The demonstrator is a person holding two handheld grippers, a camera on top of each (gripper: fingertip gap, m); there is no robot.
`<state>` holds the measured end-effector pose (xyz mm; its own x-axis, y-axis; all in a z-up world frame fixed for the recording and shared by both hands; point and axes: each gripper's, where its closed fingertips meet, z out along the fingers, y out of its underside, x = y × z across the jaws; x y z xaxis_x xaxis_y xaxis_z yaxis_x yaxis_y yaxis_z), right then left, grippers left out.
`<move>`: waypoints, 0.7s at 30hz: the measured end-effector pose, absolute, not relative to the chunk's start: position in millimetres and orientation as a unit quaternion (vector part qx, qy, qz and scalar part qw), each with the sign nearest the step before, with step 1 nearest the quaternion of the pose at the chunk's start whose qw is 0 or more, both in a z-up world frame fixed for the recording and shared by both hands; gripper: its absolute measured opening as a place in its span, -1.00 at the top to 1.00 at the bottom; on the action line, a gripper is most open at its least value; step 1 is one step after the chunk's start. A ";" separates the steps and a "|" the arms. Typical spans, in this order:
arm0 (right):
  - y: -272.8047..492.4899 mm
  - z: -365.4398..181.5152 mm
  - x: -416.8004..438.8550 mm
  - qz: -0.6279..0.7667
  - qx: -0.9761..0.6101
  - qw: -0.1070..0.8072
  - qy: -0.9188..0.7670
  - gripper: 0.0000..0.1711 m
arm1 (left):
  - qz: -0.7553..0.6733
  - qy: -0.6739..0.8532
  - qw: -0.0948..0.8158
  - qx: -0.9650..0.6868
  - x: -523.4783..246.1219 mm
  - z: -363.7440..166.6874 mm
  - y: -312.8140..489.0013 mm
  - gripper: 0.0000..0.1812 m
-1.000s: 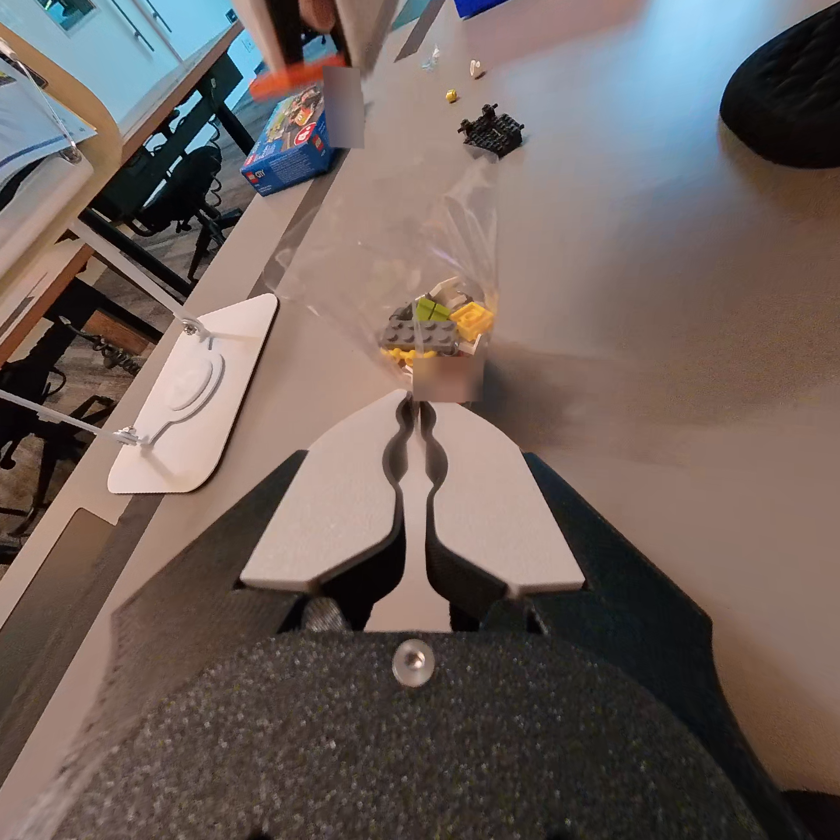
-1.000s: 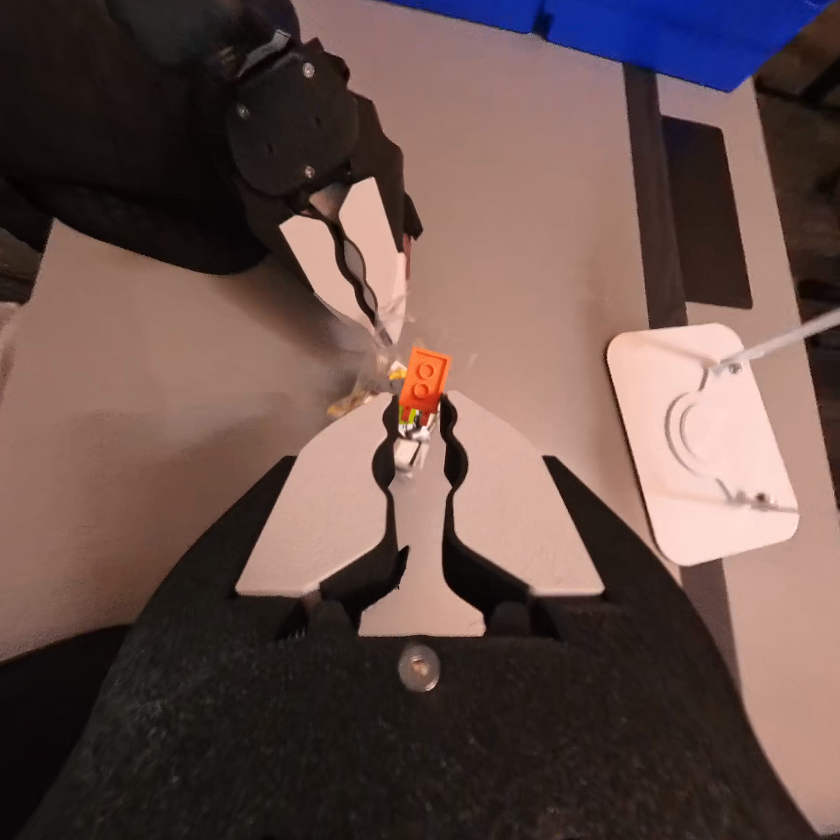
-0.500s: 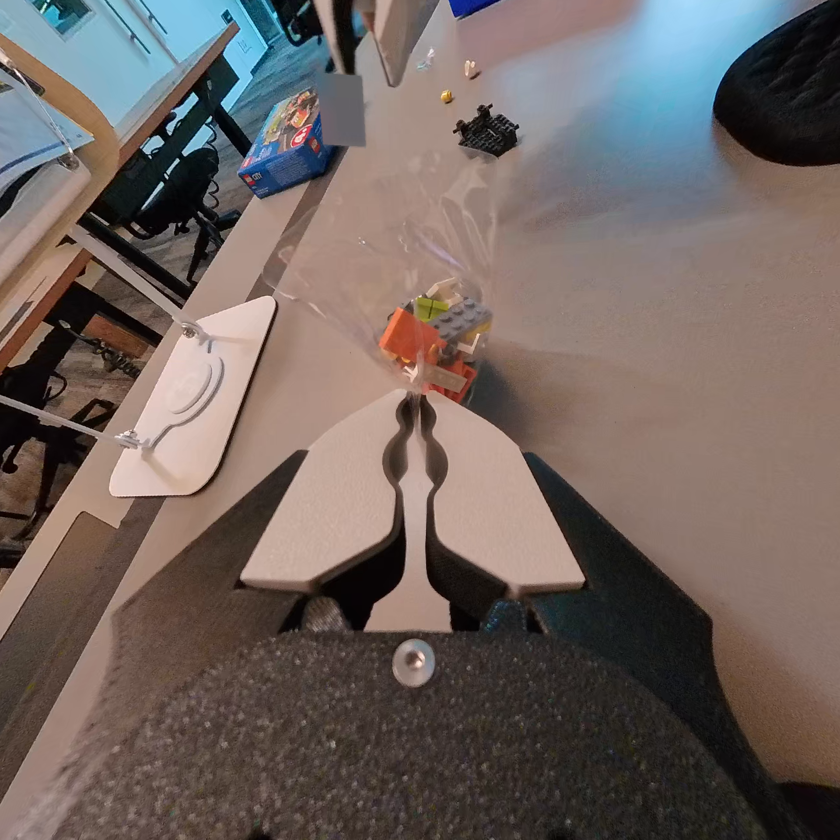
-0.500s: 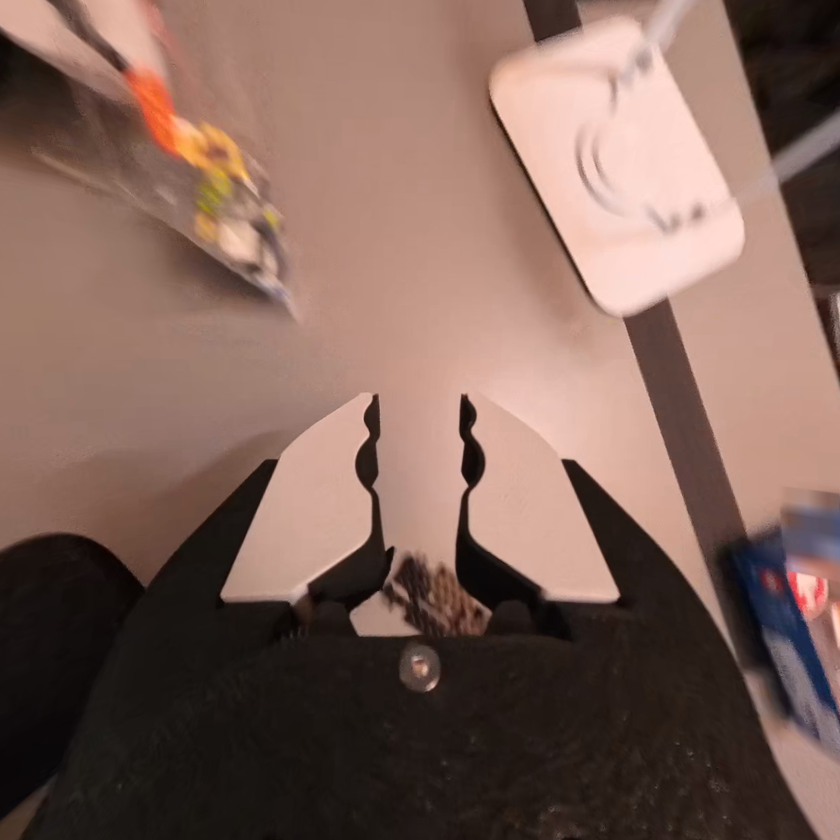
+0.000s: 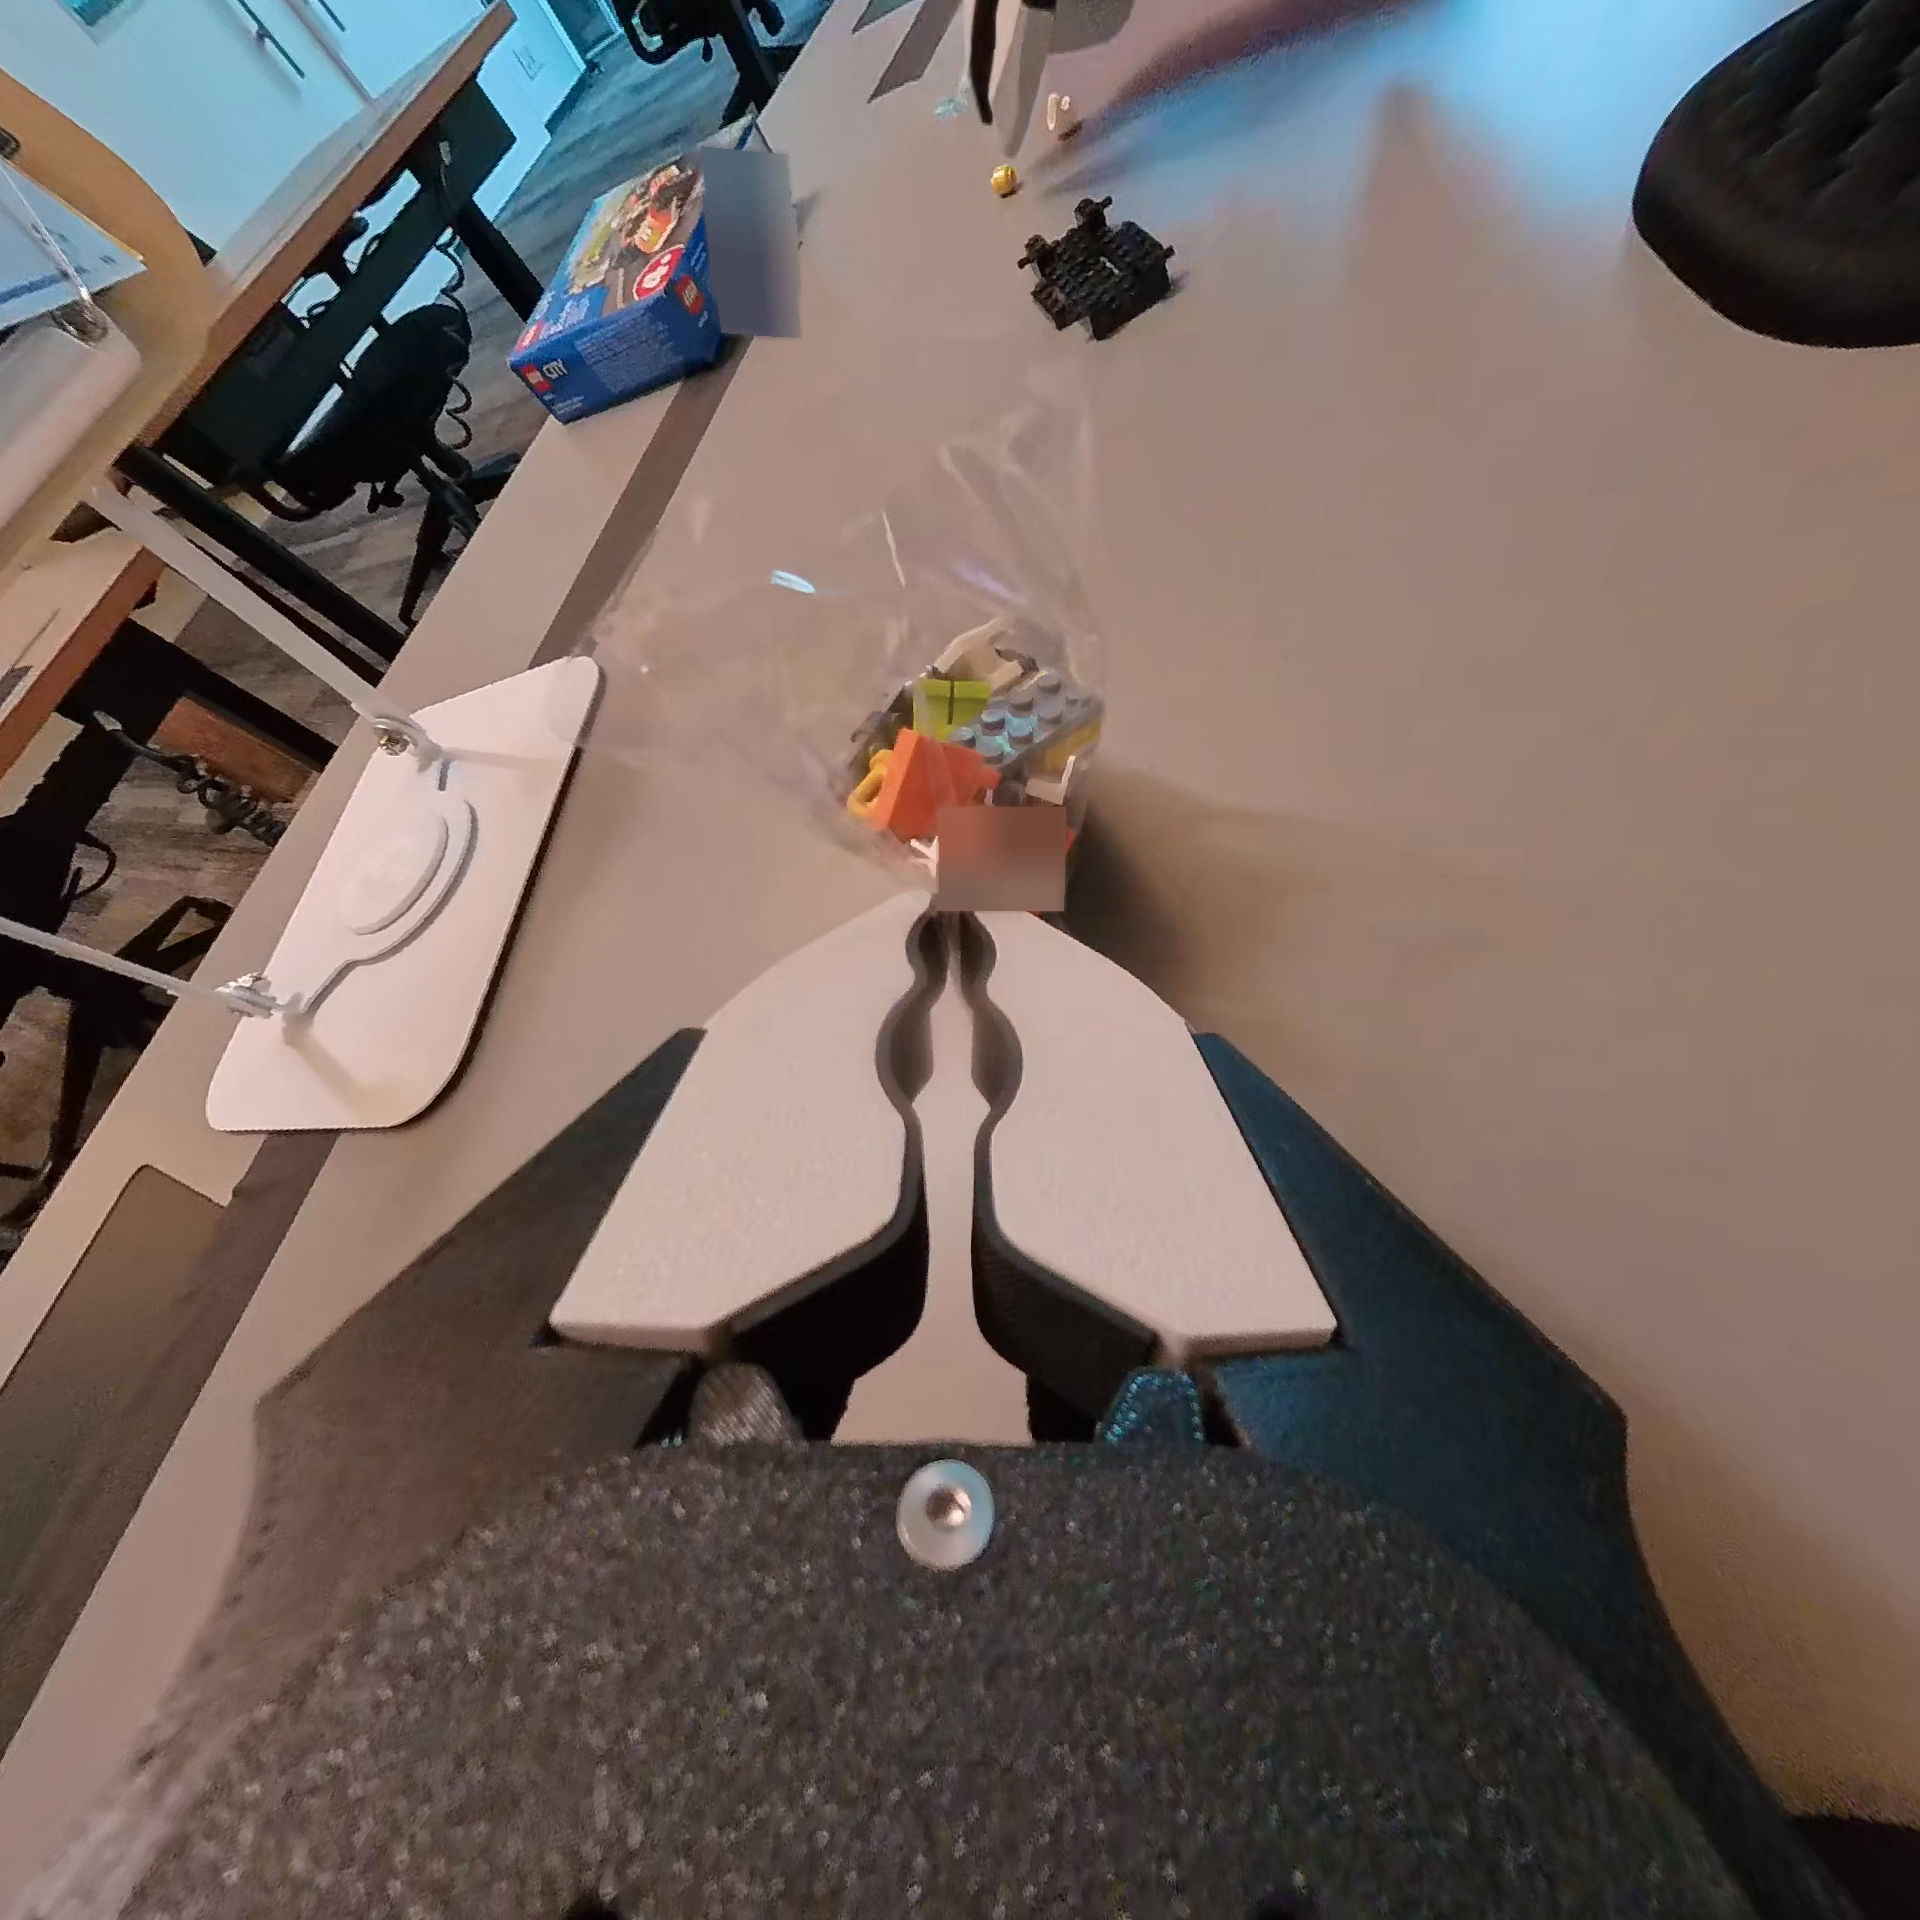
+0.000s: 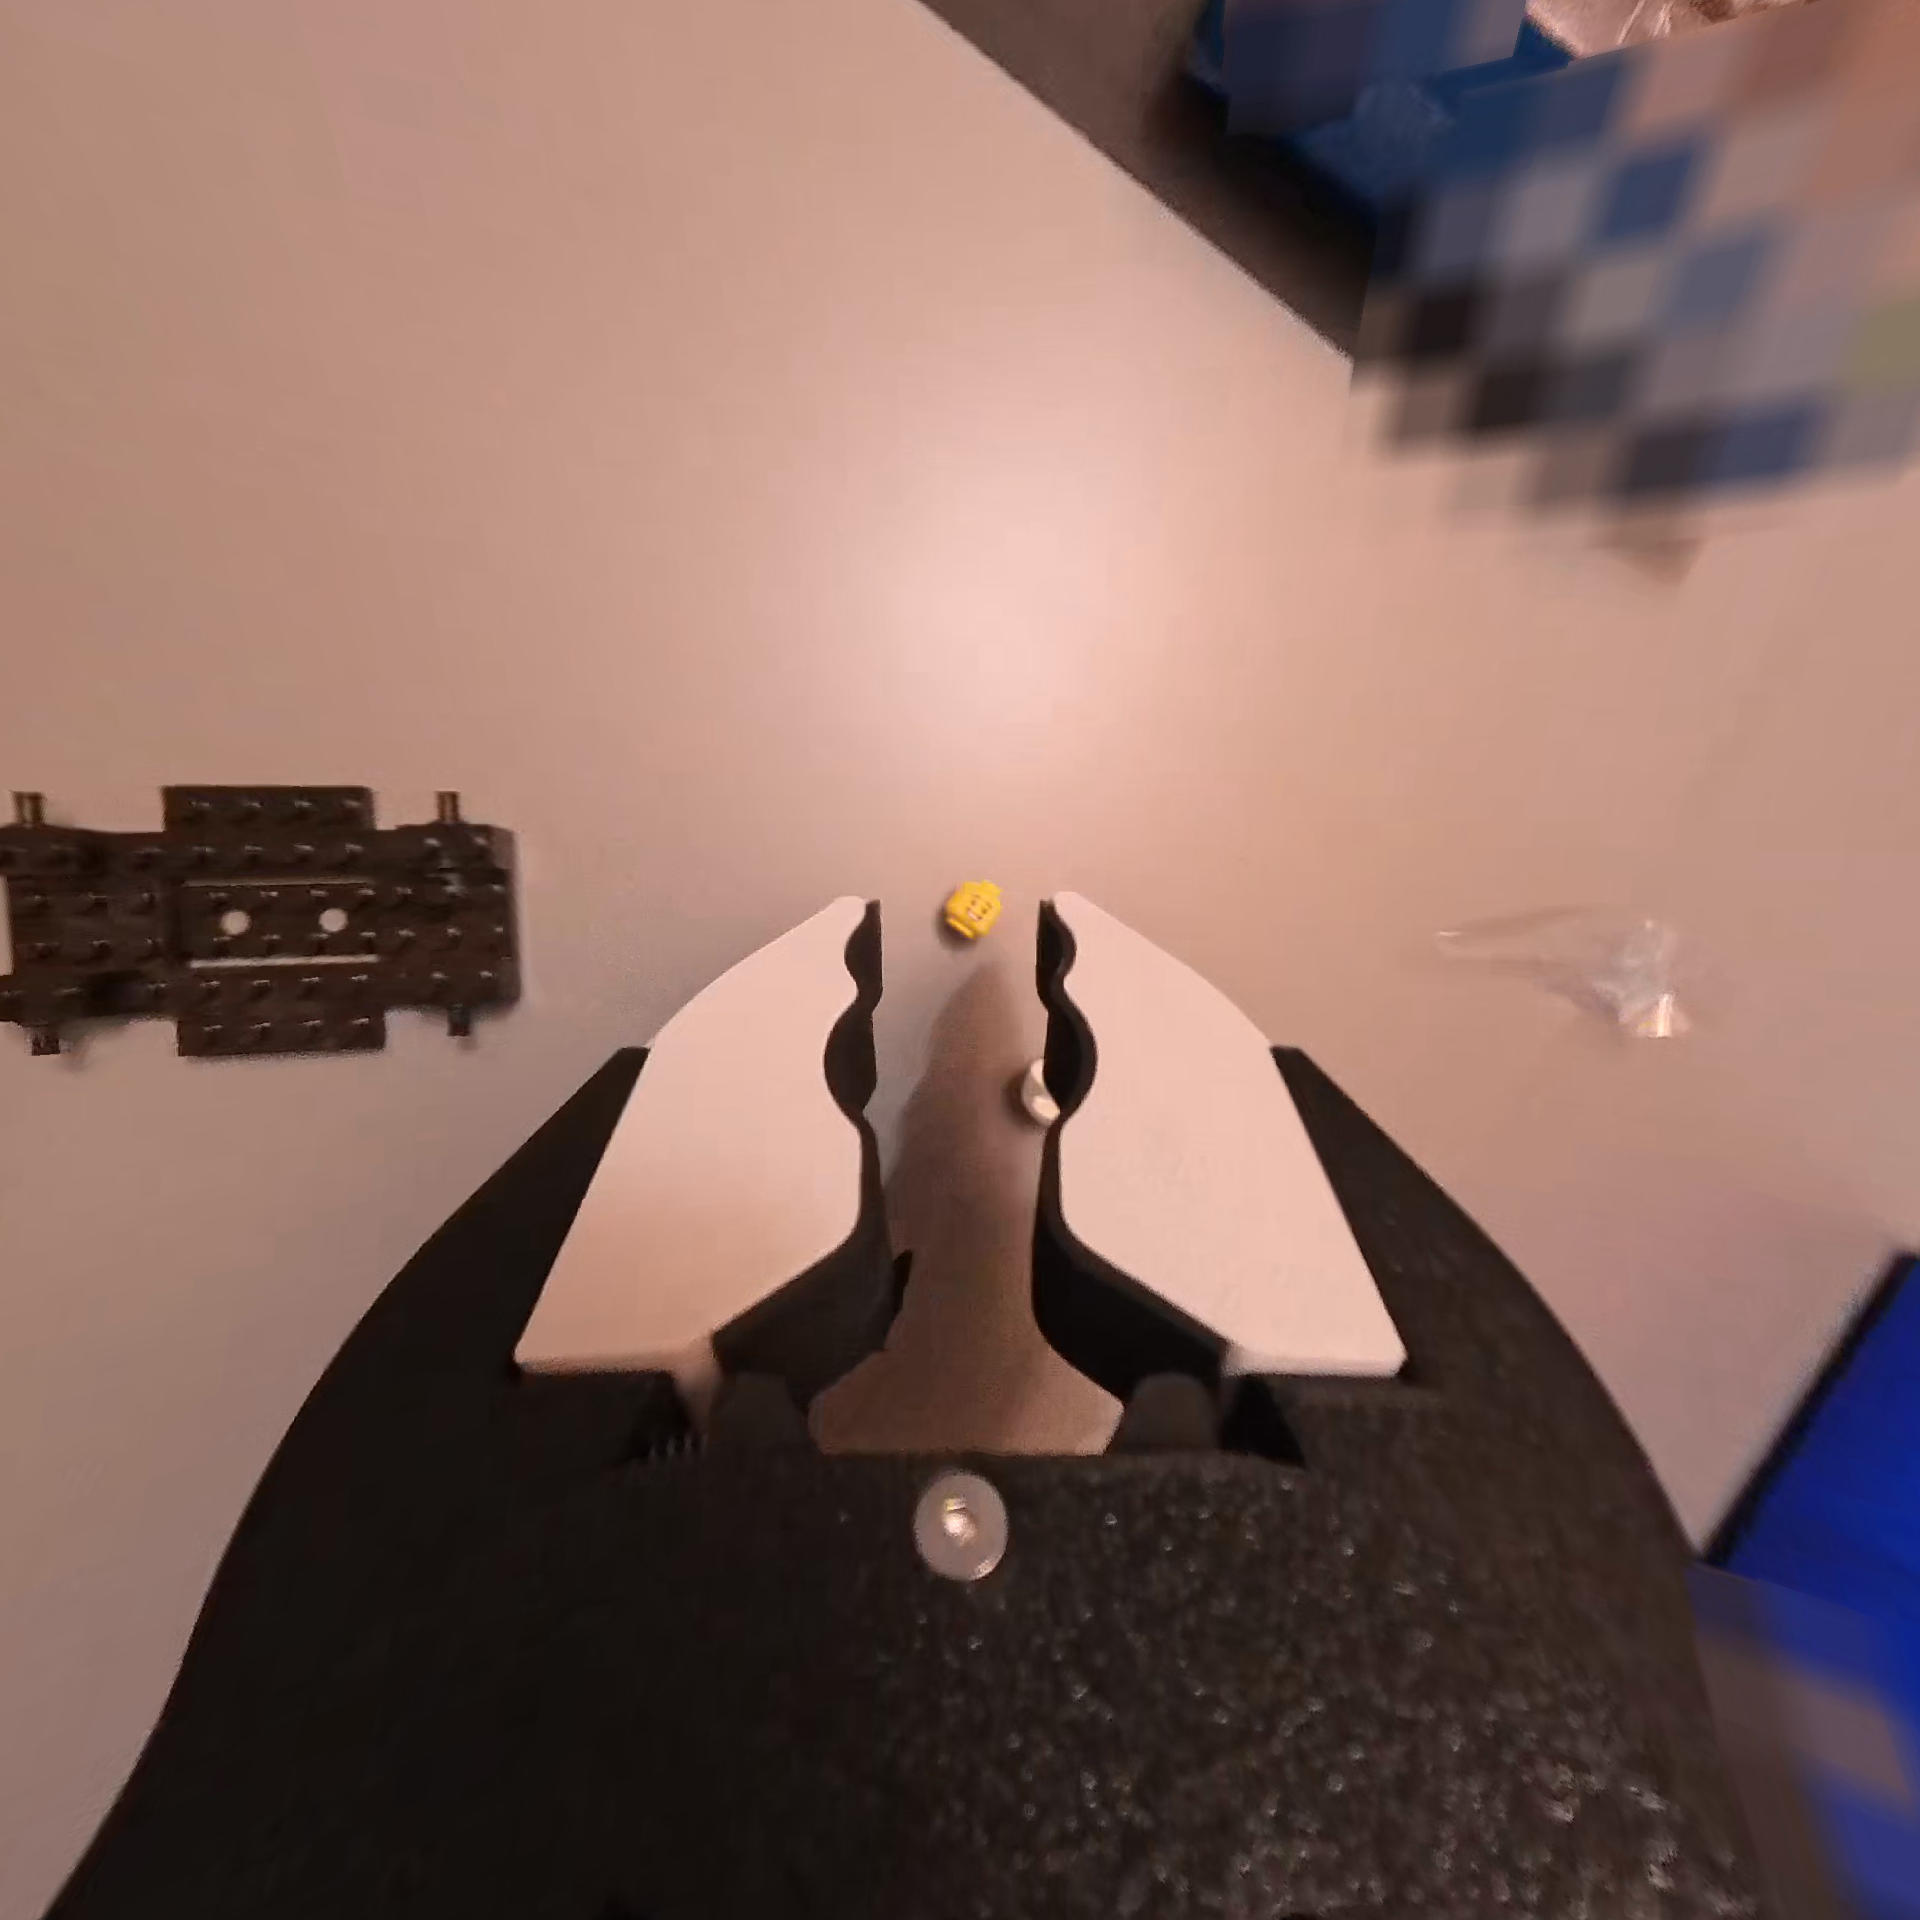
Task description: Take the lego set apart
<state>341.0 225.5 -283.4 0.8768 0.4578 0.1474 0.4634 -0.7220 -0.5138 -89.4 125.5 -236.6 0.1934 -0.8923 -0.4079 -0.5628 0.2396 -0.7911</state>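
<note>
Grey counter (image 5: 1455,727) fills the left wrist view; white flat stand base (image 5: 395,914) with thin metal rods sits at 9 o'clock by the counter's edge. Black padded cushion (image 5: 1787,197) at 1 o'clock, partly cut off. Wooden desk (image 5: 343,197) and dark office chairs (image 5: 353,416) beyond the edge at 10–11 o'clock.

— How many bags?
— One clear plastic bag (image 5: 883,665) of loose bricks: at least two orange, one grey, one lime, the rest too jumbled to count.

— And loose on the surface (image 5: 1455,727)?
— One black chassis plate (image 6: 249,920), one yellow minifigure head (image 6: 974,911), one small white piece (image 6: 1032,1091), one scrap of clear plastic (image 6: 1590,961).

— Boxes?
— One blue box (image 5: 623,322), one white base plate (image 5: 384,914).

— Hand-held grippers?
— Two.
</note>
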 end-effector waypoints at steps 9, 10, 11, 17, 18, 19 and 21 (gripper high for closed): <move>228.1 -300.0 344.8 0.026 -0.932 0.281 -0.227 0.81 | -0.169 0.615 0.489 -0.595 -88.1 -240.5 125.1 0.99; 228.4 -301.1 344.7 0.026 -0.933 0.279 -0.227 0.79 | -0.169 0.616 0.488 -0.595 -88.2 -240.7 125.1 0.99; 228.5 -302.3 344.1 0.027 -0.933 0.276 -0.228 0.78 | -0.169 0.616 0.488 -0.595 -88.3 -240.8 125.2 0.98; 232.0 -304.4 341.9 0.028 -0.936 0.270 -0.227 0.86 | -0.167 0.616 0.489 -0.595 -88.8 -240.3 125.6 0.99; 231.9 -304.5 342.0 0.028 -0.936 0.267 -0.226 0.86 | -0.167 0.616 0.489 -0.595 -89.0 -240.3 125.7 0.99; 231.6 -304.3 342.3 0.027 -0.938 0.264 -0.225 0.87 | -0.166 0.616 0.489 -0.595 -89.0 -240.1 125.7 0.99; 233.7 -297.0 337.4 0.033 -0.933 0.278 -0.226 0.87 | -0.167 0.616 0.489 -0.595 -89.0 -240.0 125.7 0.99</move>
<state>337.4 233.7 -297.0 0.8952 0.4410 0.0639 0.4042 -0.7433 -0.5330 -89.0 125.7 -240.0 0.1864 -0.8956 -0.4040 -0.5696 0.2365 -0.7872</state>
